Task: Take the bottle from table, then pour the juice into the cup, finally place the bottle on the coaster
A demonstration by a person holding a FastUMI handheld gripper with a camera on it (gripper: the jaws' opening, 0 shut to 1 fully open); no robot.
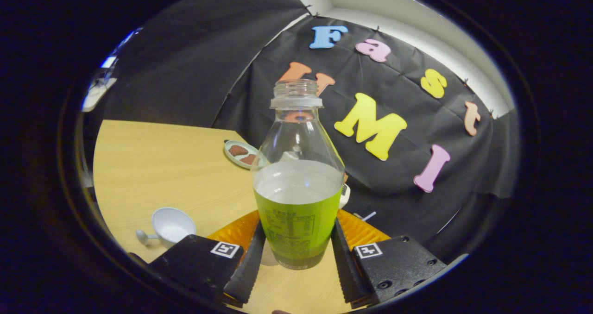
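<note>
Gripper (296, 258) fingers are clamping the uncapped bottle (297, 184), apparently lifted off the table (162, 166); pouring into the cup (172, 226) and the coaster (241, 153) placement are remaining.

gripper (296, 254): both fingers pressed on the lower sides of the bottle (297, 175) | bottle: upright, uncapped, green label, clear liquid | cup (172, 226): white, beside the left finger on the table (162, 166) | small dish (241, 154): beyond the bottle
</note>
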